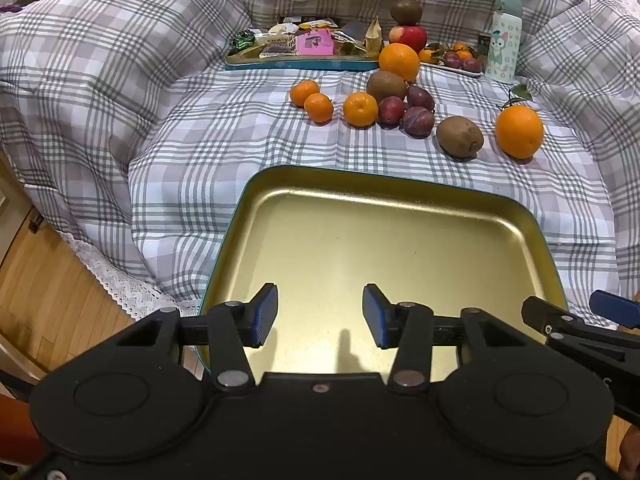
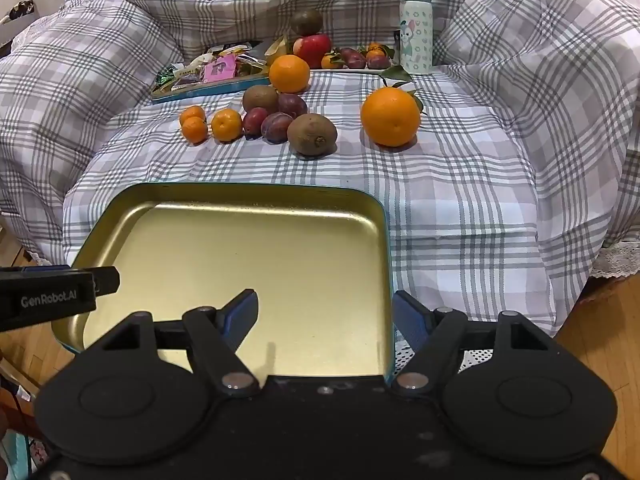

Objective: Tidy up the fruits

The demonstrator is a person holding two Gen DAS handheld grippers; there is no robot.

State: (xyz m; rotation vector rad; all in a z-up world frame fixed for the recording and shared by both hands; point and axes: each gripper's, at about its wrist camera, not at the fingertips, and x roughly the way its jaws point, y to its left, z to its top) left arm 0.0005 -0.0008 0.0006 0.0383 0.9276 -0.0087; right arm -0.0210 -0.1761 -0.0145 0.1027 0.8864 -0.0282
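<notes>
An empty gold tray (image 1: 400, 196) with a teal rim lies at the near edge of the checked cloth; it also shows in the right wrist view (image 2: 240, 200). Beyond it lie loose fruits: three mandarins (image 1: 318, 107), plums (image 1: 418, 121), two kiwis (image 1: 459, 137) and two oranges (image 1: 519, 131). The nearest orange (image 2: 390, 117) and kiwi (image 2: 312, 134) show in the right wrist view. My left gripper (image 1: 320, 316) is open and empty over the tray's near part. My right gripper (image 2: 326, 320) is open and empty, straddling the tray's right rim.
A second teal tray (image 1: 304, 65) of snack packets sits at the back. A white plate (image 1: 460, 69) with an apple, a kiwi and small fruits stands beside it. A pale patterned bottle (image 1: 504, 40) stands upright at back right. Wood floor (image 1: 44, 288) lies below the cloth's edge.
</notes>
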